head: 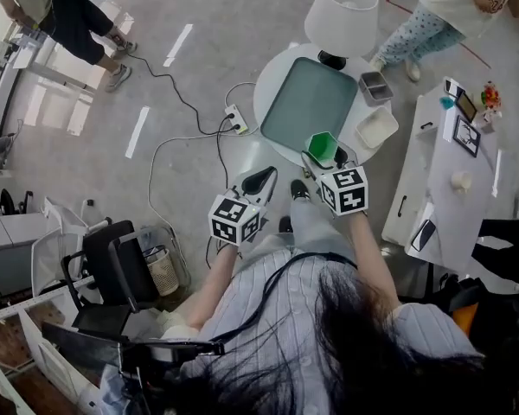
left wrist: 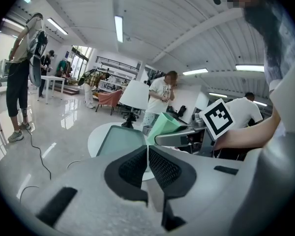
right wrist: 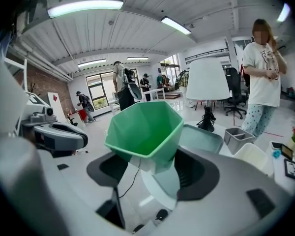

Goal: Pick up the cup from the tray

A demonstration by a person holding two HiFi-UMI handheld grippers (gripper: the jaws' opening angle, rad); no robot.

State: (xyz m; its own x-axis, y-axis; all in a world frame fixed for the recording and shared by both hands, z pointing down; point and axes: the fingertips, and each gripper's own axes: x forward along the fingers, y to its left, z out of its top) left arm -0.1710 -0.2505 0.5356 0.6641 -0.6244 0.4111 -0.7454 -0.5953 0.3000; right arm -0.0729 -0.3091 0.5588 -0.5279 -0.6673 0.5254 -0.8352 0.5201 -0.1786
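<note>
The cup (right wrist: 146,127) looks like light, stiff, slick plastic, so a low pinch across its faceted wall suits it. The left gripper (left wrist: 148,165) is pressed together and empty. The tray (head: 304,102) lies bare. The right gripper (right wrist: 155,170) pinches the cup low, lifted off by the tray's near corner. A lamp (head: 341,14), a grey bin (head: 375,86) and a white dish (head: 376,128) stand clear of it.

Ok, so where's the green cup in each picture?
Head view: cup right of middle, in the right gripper, by the near corner of the tray.
Left gripper view: cup just right of middle, above the jaws, in the right gripper.
Right gripper view: cup in the middle, between the jaws.
Shared landmark: the white lamp beyond the tray.
</note>
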